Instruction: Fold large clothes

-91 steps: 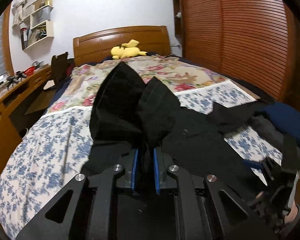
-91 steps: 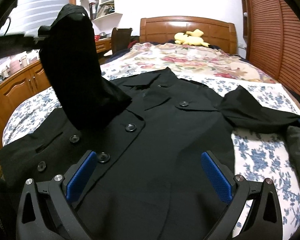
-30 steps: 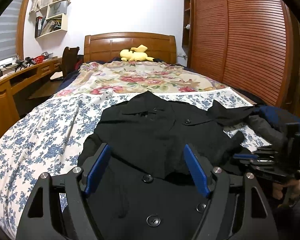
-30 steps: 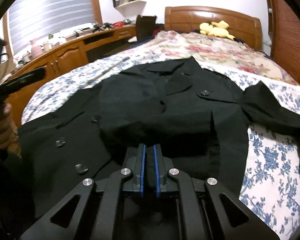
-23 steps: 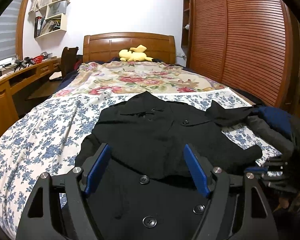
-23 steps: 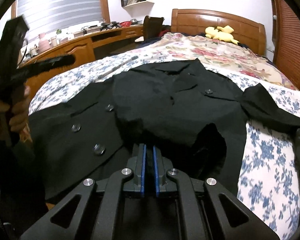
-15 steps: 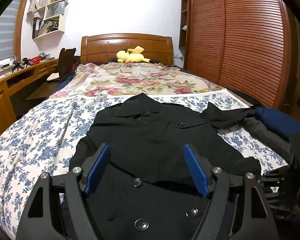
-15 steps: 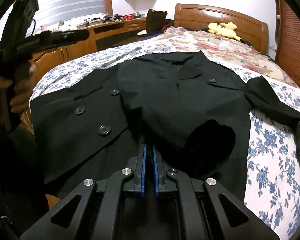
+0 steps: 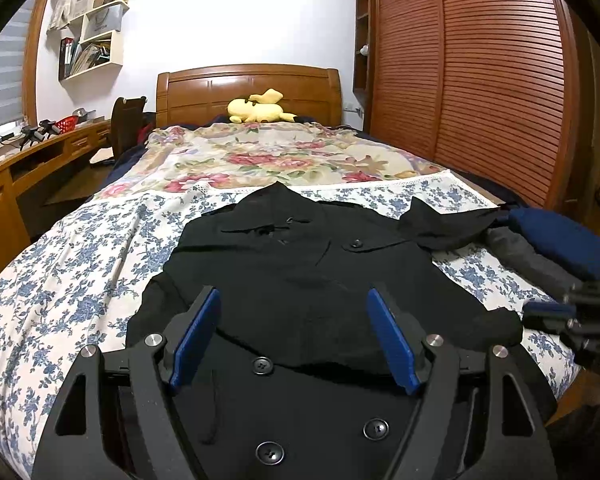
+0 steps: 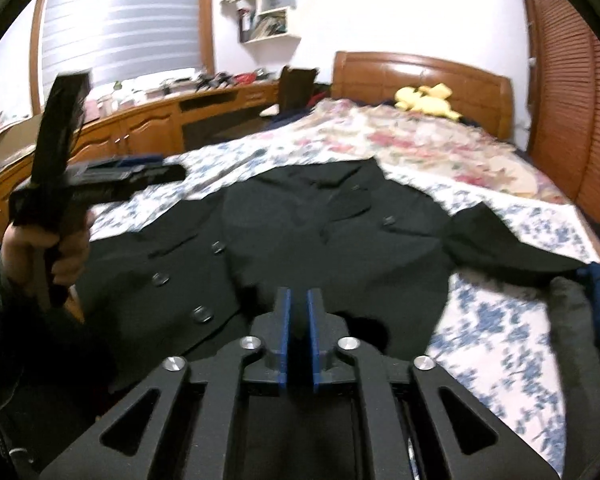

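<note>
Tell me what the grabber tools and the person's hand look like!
Both the left gripper and right gripper are black frames with triangular cutouts, silver round bolts and blue finger pads. The bare left hand shows a grey-green sleeve cuff.

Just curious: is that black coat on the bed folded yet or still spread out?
Partly folded: one sleeve lies across the black coat, the other sleeve lies spread out.
</note>
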